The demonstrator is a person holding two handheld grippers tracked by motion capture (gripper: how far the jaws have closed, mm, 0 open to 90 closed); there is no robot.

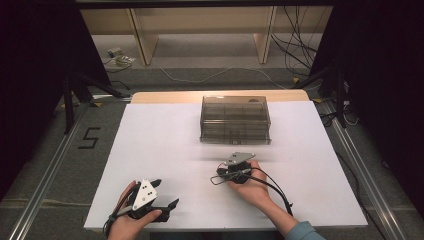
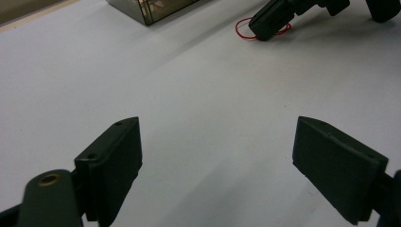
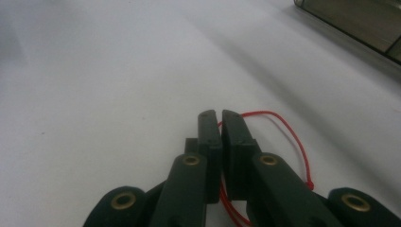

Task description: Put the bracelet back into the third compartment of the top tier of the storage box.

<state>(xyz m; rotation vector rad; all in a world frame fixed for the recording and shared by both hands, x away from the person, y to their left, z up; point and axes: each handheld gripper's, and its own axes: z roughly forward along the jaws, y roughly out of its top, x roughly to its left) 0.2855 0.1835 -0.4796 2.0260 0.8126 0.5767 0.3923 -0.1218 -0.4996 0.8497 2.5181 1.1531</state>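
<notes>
The right gripper (image 3: pixel 218 116) has its jaws pressed together on a thin red string loop (image 3: pixel 288 132), which passes between the pads and curls out to the side of the tips, lying on the white table (image 1: pixel 165 145). A smoky clear plastic box (image 1: pixel 235 120) sits just ahead of that claw. The left gripper (image 2: pixel 217 156) rests well apart, jaws spread wide over bare table
</notes>
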